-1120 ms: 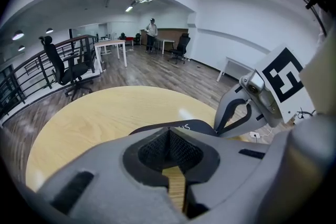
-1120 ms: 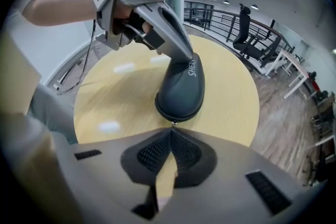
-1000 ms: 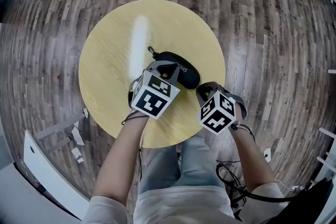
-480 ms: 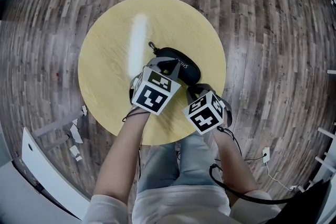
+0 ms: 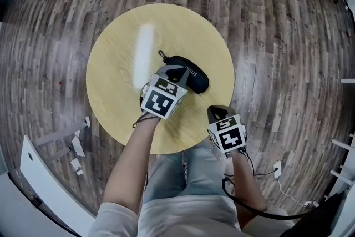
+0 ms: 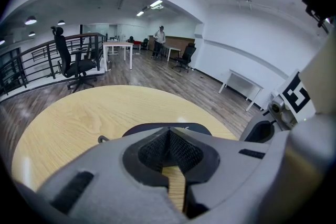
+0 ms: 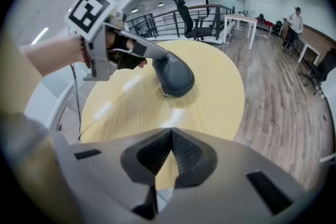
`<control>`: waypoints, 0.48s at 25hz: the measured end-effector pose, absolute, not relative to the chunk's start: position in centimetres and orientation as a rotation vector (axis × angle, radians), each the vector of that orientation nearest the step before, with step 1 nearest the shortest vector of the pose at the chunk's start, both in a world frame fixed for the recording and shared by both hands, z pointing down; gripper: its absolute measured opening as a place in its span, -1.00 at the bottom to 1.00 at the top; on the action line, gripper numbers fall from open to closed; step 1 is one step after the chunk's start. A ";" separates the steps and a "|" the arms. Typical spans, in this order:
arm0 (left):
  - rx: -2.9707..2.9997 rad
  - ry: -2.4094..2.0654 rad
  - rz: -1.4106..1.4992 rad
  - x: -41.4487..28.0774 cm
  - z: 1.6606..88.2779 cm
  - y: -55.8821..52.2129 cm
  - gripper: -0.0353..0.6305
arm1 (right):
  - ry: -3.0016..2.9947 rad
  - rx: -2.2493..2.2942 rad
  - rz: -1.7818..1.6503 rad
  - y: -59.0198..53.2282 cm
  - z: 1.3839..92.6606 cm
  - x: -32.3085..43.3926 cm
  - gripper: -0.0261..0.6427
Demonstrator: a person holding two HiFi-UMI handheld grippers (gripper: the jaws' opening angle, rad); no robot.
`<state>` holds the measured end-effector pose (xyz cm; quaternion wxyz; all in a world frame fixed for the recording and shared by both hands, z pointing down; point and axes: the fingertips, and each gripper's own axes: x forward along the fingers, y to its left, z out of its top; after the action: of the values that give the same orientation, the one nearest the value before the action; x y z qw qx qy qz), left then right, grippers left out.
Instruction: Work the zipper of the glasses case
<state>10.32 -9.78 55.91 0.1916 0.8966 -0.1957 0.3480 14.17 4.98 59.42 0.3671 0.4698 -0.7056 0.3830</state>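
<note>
Black glasses case [image 5: 191, 74] lies on the round pale-wood table [image 5: 113, 72], a bit right of centre, long axis running from far-left to near-right. Its zipper pull [image 5: 161, 54], a small dark loop, sticks out at the far-left end and lies on the table top.

Left claw [image 5: 175, 71]: jaws together, textured pads meeting in a V, nothing between them; only bare table shows through the gap below. Its nose sits over the near-left end of the case and looks to be touching the top, per the right gripper view. The zipper pull is off to its left, not in the claw. Left hand [image 7: 127, 56] wraps the handle, and the marker cube [image 5: 162, 100] faces up.

Right claw [image 5: 216, 113]: jaws also together, empty. It hangs at the table's near-right edge, well apart from the case and pointed at it. In its own view the case sits mid-table, with the left claw on the case's left end.

Dark plank floor [image 5: 277, 19] surrounds the table. Beyond it: an office chair [image 6: 73, 63], a white desk [image 6: 118, 50], and a person [image 6: 160, 39] standing far off.
</note>
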 end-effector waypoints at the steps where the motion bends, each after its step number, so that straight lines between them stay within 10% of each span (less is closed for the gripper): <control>1: 2.515 -0.554 0.950 10.2 55.8 -9.9 -0.88 | -1.822 1.238 0.944 5.6 58.8 14.6 -0.92; 12: 2.556 -0.887 0.473 0.7 37.3 0.8 -0.88 | -2.268 1.445 0.589 4.6 36.7 11.0 -0.92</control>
<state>0.72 0.82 37.35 0.1964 0.9124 -0.3168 0.1690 11.05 4.56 36.67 0.1932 0.5150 -0.8083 0.2100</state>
